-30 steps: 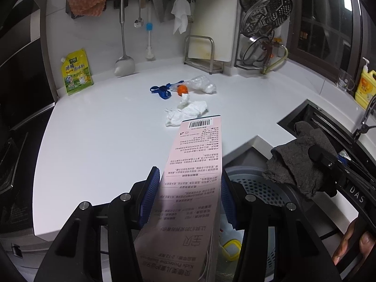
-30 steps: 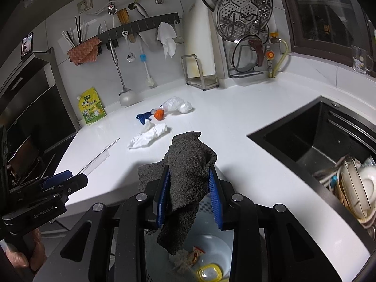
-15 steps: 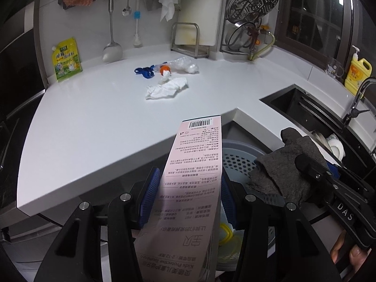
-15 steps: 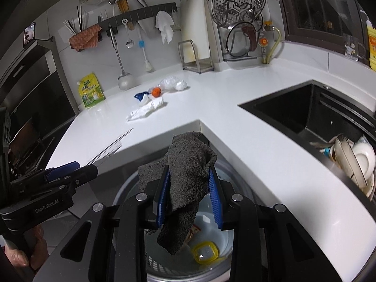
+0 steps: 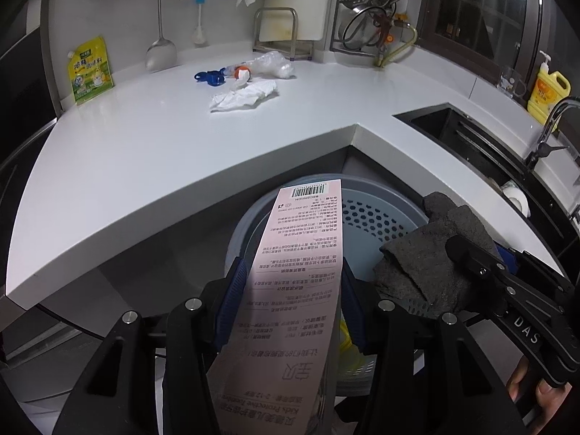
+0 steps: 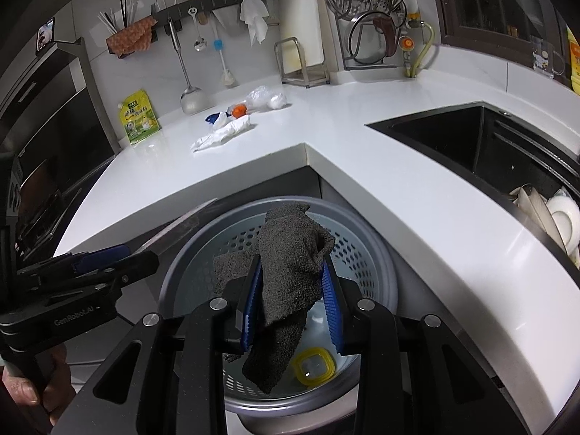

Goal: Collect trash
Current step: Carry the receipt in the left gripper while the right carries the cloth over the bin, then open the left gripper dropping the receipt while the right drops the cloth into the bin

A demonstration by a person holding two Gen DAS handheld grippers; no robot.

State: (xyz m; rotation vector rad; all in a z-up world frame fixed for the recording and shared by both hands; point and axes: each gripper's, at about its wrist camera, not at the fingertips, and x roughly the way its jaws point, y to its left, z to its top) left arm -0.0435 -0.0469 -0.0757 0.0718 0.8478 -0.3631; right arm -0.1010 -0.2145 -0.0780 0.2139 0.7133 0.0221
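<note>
Grey perforated plastic forms the round bin (image 6: 366, 253) that sits on the floor in the inner corner of a white L-shaped counter (image 5: 152, 152), and both tools hang over its mouth. The left gripper (image 5: 290, 297) has its blue pads pressed against the two sides of a long pale pink box (image 5: 290, 290) printed with small text and a barcode; the box lies lengthwise between the fingers, its far end reaching over the near rim of the bin. The right gripper (image 6: 291, 297) is pinched nearly closed on a dark grey rag (image 6: 286, 272), which bunches above the pads and droops below them straight over the bin's opening. Held this way, each piece looks placed to fall inside once the fingers let go, so the drop seems to be the step in hand.

Inside the bin lies a yellow-rimmed lid (image 6: 311, 366) with other scraps, too dim to name. More rubbish waits on the counter, toward the back wall and well apart from the bin: a crumpled white tissue (image 5: 243, 98), just behind it a clear plastic bag (image 5: 272, 67), a small orange and white piece (image 5: 241, 72) and a blue scrap (image 5: 208, 77). A yellow pouch (image 5: 88, 70) leans at the back left edge. A dark sink (image 6: 471, 145) holding dishes is set into the counter's right side. A person's fingers (image 5: 536, 388) grip the right tool's handle.
</note>
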